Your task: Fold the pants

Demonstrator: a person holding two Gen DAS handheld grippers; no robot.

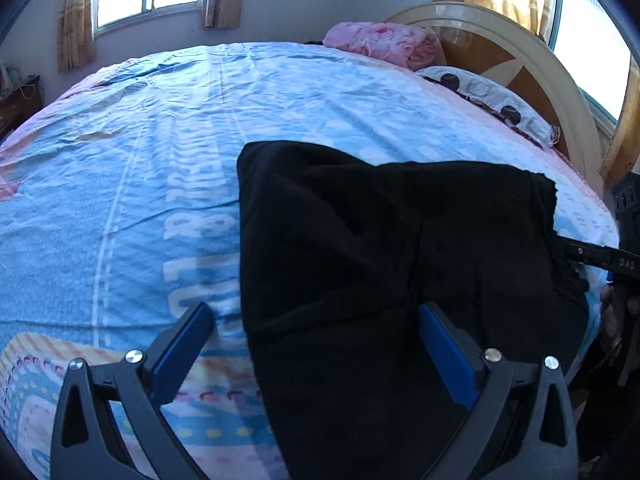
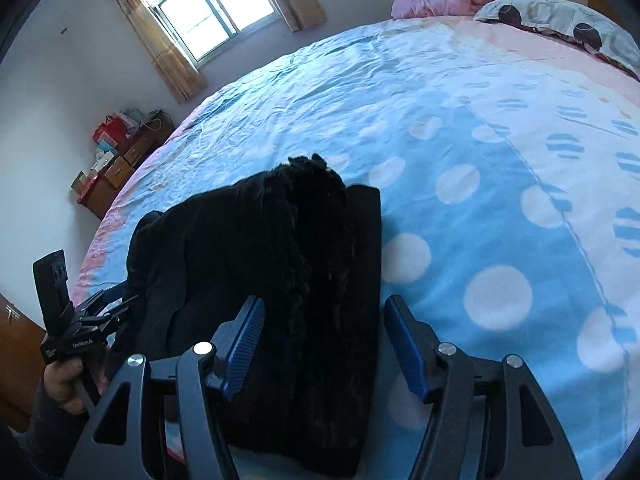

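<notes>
Black pants (image 1: 380,260) lie folded into a thick stack on the blue bedsheet (image 1: 140,200), near the bed's front edge. My left gripper (image 1: 316,320) hangs over their left part with its blue pads wide apart, open and pressing on nothing. In the right wrist view the pants (image 2: 280,260) show their fuzzy lining on top. My right gripper (image 2: 324,312) is open over their right edge, one pad above the cloth and the other above the sheet. The right gripper's fingers (image 1: 580,252) reach the pants' right side. A hand holds the left gripper (image 2: 100,312) at the pants' left side.
A rolled pink blanket (image 1: 384,42) and a spotted pillow (image 1: 492,100) lie at the wooden headboard (image 1: 560,92). Wooden drawers with boxes (image 2: 120,152) stand by the far wall under a curtained window (image 2: 208,12). Bare sheet stretches beyond the pants.
</notes>
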